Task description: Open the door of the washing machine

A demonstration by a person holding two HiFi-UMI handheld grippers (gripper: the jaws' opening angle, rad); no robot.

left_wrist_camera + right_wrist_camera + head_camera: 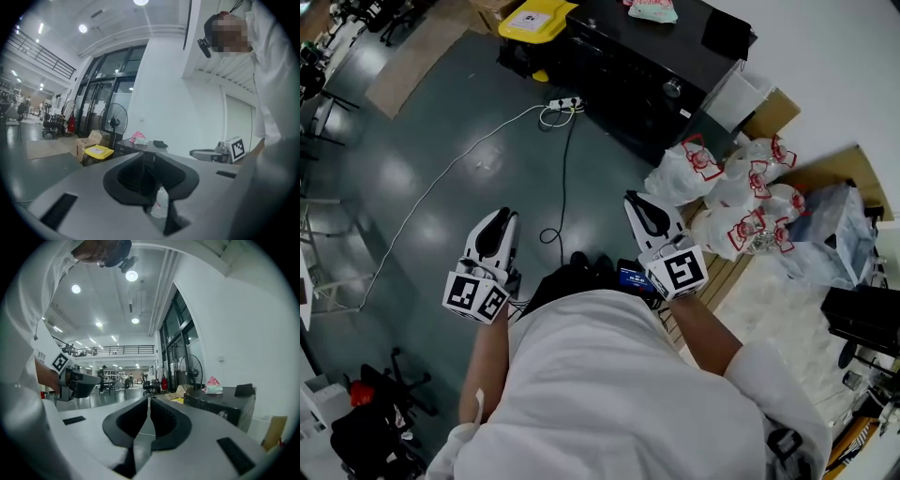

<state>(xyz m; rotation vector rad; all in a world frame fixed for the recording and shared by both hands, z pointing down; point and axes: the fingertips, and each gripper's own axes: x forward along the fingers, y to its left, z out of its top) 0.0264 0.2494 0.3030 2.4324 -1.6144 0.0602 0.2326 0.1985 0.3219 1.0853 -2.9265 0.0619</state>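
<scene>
1. Head view: a person (pixel 609 375) in white stands on a grey floor (pixel 441 169) with a gripper in each hand, both pointing toward the far side.
2. The black washing machine (pixel 628 66) sits far off and somewhat right of both grippers, well apart from them. It has a round knob (pixel 672 87) on its near face. Door itself not made out.
3. Its long axis runs diagonally, from far left to nearer right, front face turned toward the person.
4. The right gripper (pixel 637 204) is the nearer to it; the left gripper (pixel 500 220) lies further left.
5. Left gripper view: jaws a little apart, nothing between them. Right gripper view: jaws at a thin slit, tips all but meeting, empty.
6. Judgement: approach not yet made. The next move looks like a reach forward and rightward, likely led by the right gripper.
</scene>
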